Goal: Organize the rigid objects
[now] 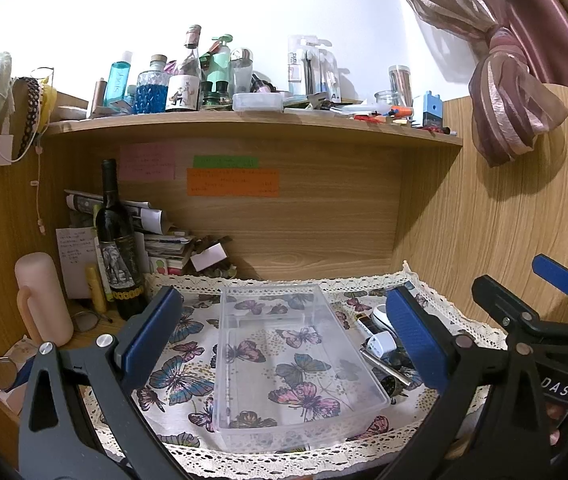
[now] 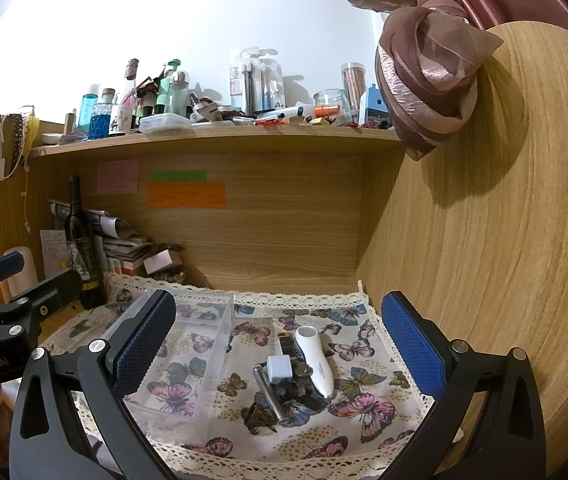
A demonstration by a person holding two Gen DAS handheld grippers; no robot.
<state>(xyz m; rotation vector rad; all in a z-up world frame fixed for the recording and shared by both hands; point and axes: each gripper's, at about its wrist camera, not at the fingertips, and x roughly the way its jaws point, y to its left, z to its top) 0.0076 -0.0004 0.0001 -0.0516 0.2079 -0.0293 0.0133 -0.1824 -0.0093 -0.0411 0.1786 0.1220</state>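
On the far left of the desk stand a pink bottle (image 1: pixel 42 296) and a wine bottle (image 1: pixel 118 256), which we take for bystanders and not part of the sorting. Next comes our left gripper (image 1: pixel 284 332), which hangs above the cloth with its jaws spread wide and nothing between them, framing the clear plastic box (image 1: pixel 292 360). That box sits on the butterfly cloth (image 2: pixel 364 408) and, as far as we can see through its walls, holds nothing yet. Just to the right of the box lies the heap we still have to deal with: a brown hair clip (image 2: pixel 260 418) nearest us, a metal tube (image 2: pixel 269 394), a small white cube-shaped plug (image 2: pixel 279 368), some dark keys (image 2: pixel 304 372) partly buried under the rest, and a long white remote-like handset (image 2: pixel 318 360) leaning over them. Our right gripper (image 2: pixel 280 352) hovers over this heap, also wide open and empty. So we judge the job barely begun: nothing is in the box, every piece is loose, and the first pick is not yet made.
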